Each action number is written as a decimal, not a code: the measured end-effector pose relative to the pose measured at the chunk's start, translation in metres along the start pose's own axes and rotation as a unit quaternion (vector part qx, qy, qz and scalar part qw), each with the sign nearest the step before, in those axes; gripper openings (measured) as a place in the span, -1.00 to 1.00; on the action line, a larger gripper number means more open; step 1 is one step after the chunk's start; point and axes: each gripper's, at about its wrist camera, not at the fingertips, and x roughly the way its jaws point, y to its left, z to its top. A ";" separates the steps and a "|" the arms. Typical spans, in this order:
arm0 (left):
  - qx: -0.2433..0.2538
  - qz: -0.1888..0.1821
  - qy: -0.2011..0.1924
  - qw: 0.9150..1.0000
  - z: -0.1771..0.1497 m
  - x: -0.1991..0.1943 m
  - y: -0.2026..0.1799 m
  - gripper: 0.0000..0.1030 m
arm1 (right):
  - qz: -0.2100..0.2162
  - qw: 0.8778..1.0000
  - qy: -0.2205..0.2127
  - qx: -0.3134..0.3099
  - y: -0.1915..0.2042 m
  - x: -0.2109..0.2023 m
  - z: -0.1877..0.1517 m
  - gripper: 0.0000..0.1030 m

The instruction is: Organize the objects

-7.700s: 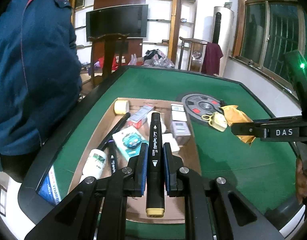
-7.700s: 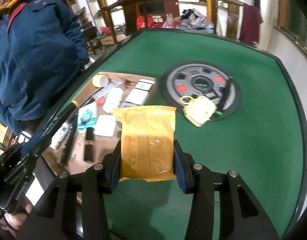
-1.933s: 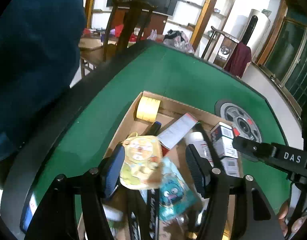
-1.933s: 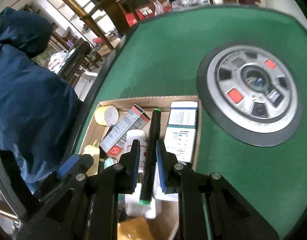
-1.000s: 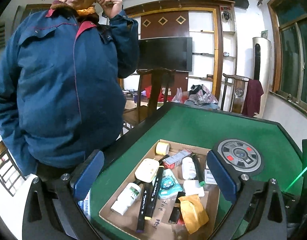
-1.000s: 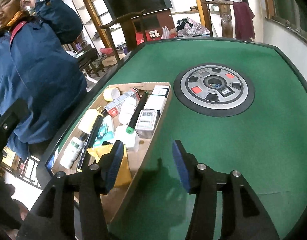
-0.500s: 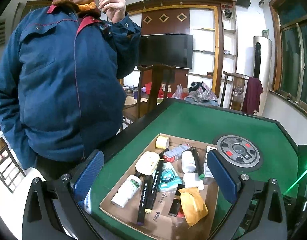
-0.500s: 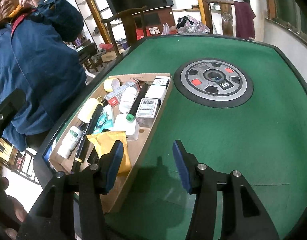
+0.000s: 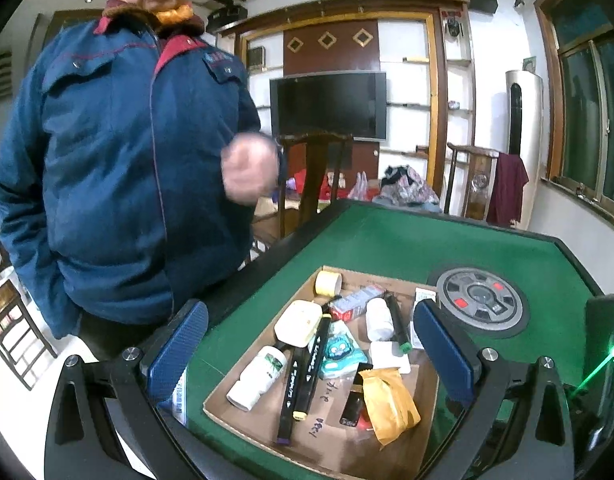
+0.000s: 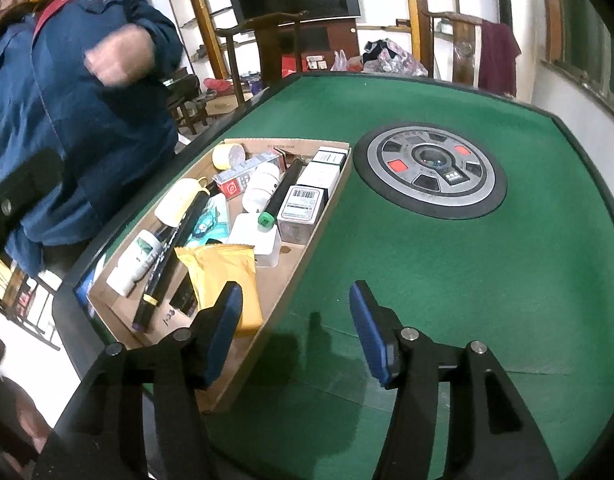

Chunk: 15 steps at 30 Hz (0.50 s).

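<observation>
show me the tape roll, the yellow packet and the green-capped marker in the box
tape roll (image 10: 226, 155), right wrist view, on its yellow outer band
yellow packet (image 10: 223, 270), right wrist view, on the middle of the wrapper
green-capped marker (image 10: 282, 192), right wrist view, on the black barrel above the cap

Your right gripper (image 10: 293, 334) hangs empty over the green table (image 10: 447, 288), its jaws just opened wider with nothing between them. The left pad (image 10: 223, 330) overlaps the cardboard tray (image 10: 307, 250), just below the yellow packet (image 10: 223, 276). Ahead to the right lies the round disc (image 10: 429, 168). A person in blue (image 10: 67, 128) stands far left.
</observation>
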 end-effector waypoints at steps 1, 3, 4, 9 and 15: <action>0.000 -0.005 -0.007 1.000 0.000 -0.003 0.000 0.97 | -0.002 1.000 -0.001 -0.005 0.001 0.000 -0.001 0.08; -0.002 -0.013 -0.013 1.000 0.000 -0.007 -0.001 0.97 | -0.008 1.000 -0.005 -0.019 0.004 -0.001 -0.005 0.08; -0.004 -0.012 -0.013 1.000 0.000 -0.008 -0.001 0.97 | -0.011 1.000 -0.007 -0.025 0.006 -0.002 -0.006 0.08; -0.014 0.024 -0.003 1.000 -0.007 -0.004 0.001 0.97 | -0.016 0.999 -0.015 -0.041 0.006 -0.005 -0.010 0.09; -0.056 -0.007 0.039 0.998 -0.009 0.009 0.020 0.97 | -0.017 0.999 -0.019 -0.042 0.003 -0.006 -0.014 0.09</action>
